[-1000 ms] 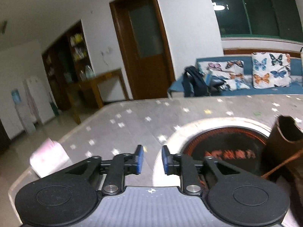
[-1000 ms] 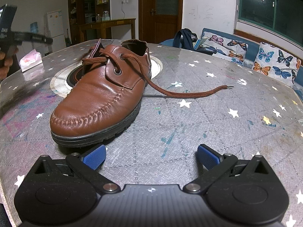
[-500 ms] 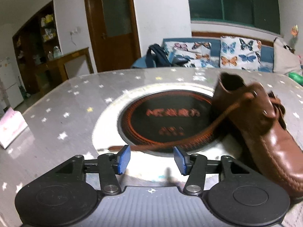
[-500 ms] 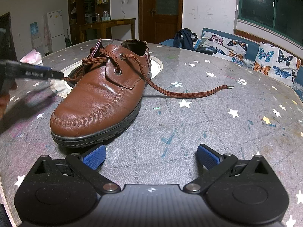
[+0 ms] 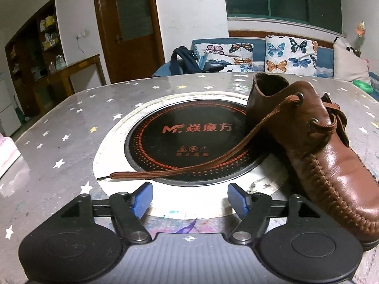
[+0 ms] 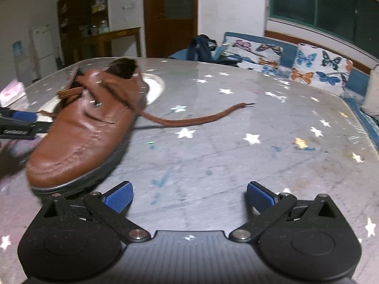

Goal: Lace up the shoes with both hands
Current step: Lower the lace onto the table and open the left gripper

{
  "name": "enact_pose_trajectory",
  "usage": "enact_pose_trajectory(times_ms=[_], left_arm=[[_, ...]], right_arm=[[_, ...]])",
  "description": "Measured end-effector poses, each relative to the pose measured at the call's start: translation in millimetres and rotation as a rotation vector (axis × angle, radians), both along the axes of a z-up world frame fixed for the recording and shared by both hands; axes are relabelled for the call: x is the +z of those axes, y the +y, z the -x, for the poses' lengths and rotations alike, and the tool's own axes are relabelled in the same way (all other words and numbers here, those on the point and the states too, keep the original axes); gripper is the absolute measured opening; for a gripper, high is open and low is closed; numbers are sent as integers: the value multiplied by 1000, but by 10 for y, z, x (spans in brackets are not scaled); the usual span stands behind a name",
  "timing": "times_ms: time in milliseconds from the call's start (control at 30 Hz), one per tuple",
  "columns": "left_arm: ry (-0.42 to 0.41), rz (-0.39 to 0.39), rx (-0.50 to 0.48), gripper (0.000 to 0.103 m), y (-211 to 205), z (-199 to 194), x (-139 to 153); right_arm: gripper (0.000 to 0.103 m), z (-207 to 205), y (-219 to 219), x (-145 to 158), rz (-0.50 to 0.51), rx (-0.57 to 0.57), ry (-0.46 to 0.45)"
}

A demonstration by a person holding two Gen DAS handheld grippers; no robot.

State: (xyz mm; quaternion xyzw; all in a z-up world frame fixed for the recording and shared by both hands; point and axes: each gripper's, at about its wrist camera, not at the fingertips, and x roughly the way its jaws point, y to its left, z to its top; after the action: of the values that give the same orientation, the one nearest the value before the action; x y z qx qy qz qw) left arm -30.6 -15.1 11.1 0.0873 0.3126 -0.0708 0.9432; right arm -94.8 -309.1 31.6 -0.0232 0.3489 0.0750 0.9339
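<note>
Shoe (image 5: 315, 146), brown leather with two eyelets a side, lies on the star-printed tablecloth (image 5: 71, 123) at the right of the left wrist view, its heel over the rim of the round black cooktop (image 5: 187, 139) set into the table. Compared with a second ago, when this camera saw mostly the door and the sofa, the left gripper (image 5: 189, 201) has swung down to face the shoe, and its jaws have just been opening from a narrow gap to a wide one with nothing between them. One lace end (image 5: 151, 174) trails from the top eyelet across the cooktop and stops just ahead of the blue pads, so the reach for that end looks about to start. Bare cloth lies to the left, and the table edge there is well away.

From the right wrist view, blurred now where it was sharp half a second ago, the shoe sits at left and the other lace end (image 6: 203, 118) runs right over open cloth. The right gripper (image 6: 188, 197) is wide open and empty, well short of that lace. The table edge curves off at far right, beside the sofa (image 6: 317, 71).
</note>
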Motion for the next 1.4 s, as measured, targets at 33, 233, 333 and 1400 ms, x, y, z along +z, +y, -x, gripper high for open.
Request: enact_pose_trajectory(times_ms=[33, 233, 333, 1400], left_arm=[[2, 0, -1, 73, 2, -10, -7], [14, 13, 0, 79, 35, -69, -24], [17, 15, -2, 82, 41, -98, -32], [73, 65, -86, 103, 233, -551, -114]], right_arm=[[103, -23, -46, -2, -3, -17, 1], [103, -142, -273, -17, -10, -88, 1], [103, -189, -349, -27, -9, -109, -1], [103, -486, -693, -91, -17, -184, -7]])
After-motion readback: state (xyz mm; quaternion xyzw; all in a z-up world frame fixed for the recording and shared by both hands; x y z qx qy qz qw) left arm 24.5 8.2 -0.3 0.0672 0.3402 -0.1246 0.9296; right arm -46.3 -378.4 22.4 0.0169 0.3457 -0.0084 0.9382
